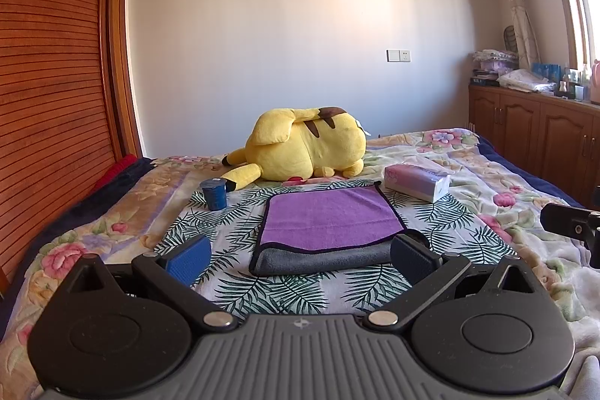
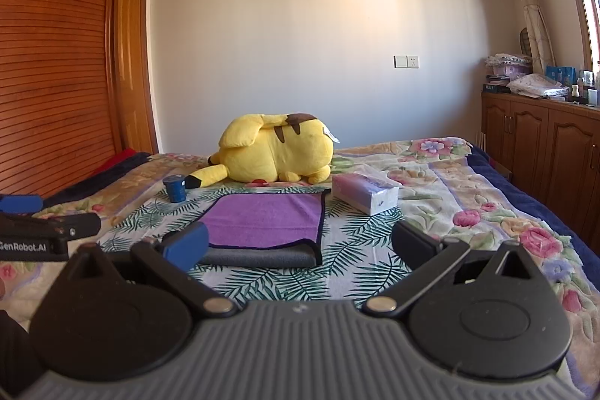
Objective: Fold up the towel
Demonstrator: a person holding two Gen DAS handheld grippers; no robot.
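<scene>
While both pairs of tongs hang wide with nothing between their fingers, the towel (image 1: 330,227) lies straight ahead of them on the leaf-print cloth (image 1: 232,220) that covers the middle of the bed (image 1: 525,205). It is already doubled once, the purple face on top and a grey layer showing along the near fold, and its long axis runs crosswise, from one pair of tongs toward the other. The left tongs (image 1: 300,255) face it almost squarely, their fingers level with the near corners of the towel, one to each side, so this pair appears the nearer and better centred. From the right tongs (image 2: 300,244) the towel sits ahead and to the left, its near left corner hidden behind the left fingertip. A further fold would probably mean gripping the two near corners or one short end, so each pair needs to close in on its own side. Beyond the towel, a yellow plush toy (image 1: 303,145) lies across the bed, a small blue pot (image 1: 214,194) stands ahead to the left and a tissue pack (image 1: 416,180) ahead to the right, both just beside the far corners. These crowd the far edge, though nothing lies between the tongs and the near edge.
</scene>
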